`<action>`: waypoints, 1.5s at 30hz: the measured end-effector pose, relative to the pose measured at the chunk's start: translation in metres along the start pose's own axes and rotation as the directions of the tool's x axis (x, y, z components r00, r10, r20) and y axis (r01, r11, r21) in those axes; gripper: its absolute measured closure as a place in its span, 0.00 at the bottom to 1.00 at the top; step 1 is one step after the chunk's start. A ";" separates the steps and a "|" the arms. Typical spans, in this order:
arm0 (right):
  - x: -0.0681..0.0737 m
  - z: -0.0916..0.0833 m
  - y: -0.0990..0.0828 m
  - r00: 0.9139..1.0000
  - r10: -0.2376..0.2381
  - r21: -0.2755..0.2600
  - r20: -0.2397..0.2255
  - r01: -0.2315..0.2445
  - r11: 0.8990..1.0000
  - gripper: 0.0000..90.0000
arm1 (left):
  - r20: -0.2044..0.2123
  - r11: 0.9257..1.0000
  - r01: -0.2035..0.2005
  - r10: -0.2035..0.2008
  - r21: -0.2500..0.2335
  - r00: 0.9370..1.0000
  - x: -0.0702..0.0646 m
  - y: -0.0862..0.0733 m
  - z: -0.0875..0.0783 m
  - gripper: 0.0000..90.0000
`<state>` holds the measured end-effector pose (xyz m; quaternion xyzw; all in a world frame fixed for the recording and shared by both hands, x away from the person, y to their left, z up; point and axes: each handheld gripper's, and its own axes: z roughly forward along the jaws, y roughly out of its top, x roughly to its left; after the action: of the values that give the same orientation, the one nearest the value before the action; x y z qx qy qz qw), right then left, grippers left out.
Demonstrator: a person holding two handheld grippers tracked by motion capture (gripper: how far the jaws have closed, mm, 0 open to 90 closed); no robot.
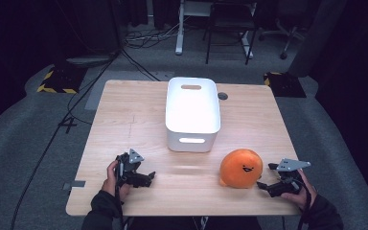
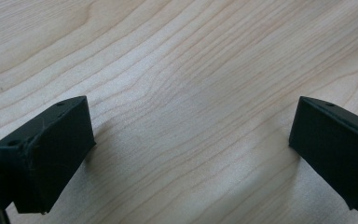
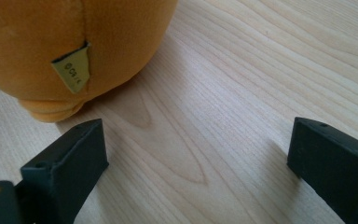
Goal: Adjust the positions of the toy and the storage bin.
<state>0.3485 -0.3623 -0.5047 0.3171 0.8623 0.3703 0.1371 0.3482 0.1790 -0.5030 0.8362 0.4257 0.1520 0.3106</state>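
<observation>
Dark room hides its edges; orange plush (image 3: 70, 51) cropped beside right gripper (image 3: 200, 154), both jaws released.

In the right gripper view the orange plush toy (image 3: 37, 42) was cut off by the top and left edges; the print on its small yellow tag (image 3: 72, 69) was too small to read. In the high view the inside of the white bin (image 1: 192, 115) was washed out by glare, so its contents could not be told; the person's forearms ran off the bottom edge; the room along the top was too dark to make out.
</observation>
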 end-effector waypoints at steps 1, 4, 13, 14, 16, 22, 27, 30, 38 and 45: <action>0.000 0.000 0.000 1.000 0.000 0.000 0.000 0.000 1.000 0.05 | 0.004 1.000 -0.003 0.003 -0.006 1.000 0.001 0.000 0.000 0.00; 0.000 0.000 0.000 1.000 0.000 0.000 0.001 0.000 1.000 0.05 | 0.005 1.000 -0.003 0.003 -0.005 1.000 0.001 0.000 0.000 0.00; 0.001 0.000 0.000 1.000 0.006 0.003 0.013 -0.006 1.000 0.05 | 0.030 1.000 -0.001 0.001 -0.003 1.000 0.001 -0.002 0.000 0.00; 0.001 0.000 0.000 1.000 0.006 0.003 0.013 -0.006 1.000 0.05 | 0.031 1.000 -0.003 0.003 -0.003 1.000 0.001 -0.002 0.000 0.00; 0.001 0.000 0.000 1.000 0.006 0.002 0.013 -0.006 1.000 0.05 | 0.032 1.000 -0.003 0.003 -0.003 0.999 0.001 -0.002 0.000 0.00; 0.001 0.000 0.000 1.000 0.006 0.003 0.013 -0.006 1.000 0.05 | 0.035 1.000 -0.010 0.010 -0.003 0.999 0.001 -0.001 0.000 0.00; 0.001 0.001 0.002 1.000 0.001 0.004 0.003 -0.001 1.000 0.05 | 0.042 0.999 -0.034 0.035 -0.010 0.999 0.000 0.001 0.002 0.04; 0.001 0.001 0.001 1.000 0.005 0.006 0.005 -0.005 1.000 0.05 | 0.057 0.998 -0.044 0.046 -0.045 0.997 -0.007 0.006 0.002 0.24; 0.001 0.001 0.001 1.000 0.005 0.006 0.004 -0.005 1.000 0.05 | 0.081 0.990 -0.039 0.050 -0.138 0.995 -0.009 0.015 -0.006 0.20; 0.002 0.000 0.000 1.000 0.009 0.003 0.016 -0.009 1.000 0.05 | 0.086 0.980 -0.063 0.080 -0.188 0.993 -0.013 0.031 -0.015 0.23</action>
<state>0.3473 -0.3608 -0.5046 0.3241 0.8603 0.3669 0.1421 0.3515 0.1605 -0.4712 0.8246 0.3645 0.1628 0.4010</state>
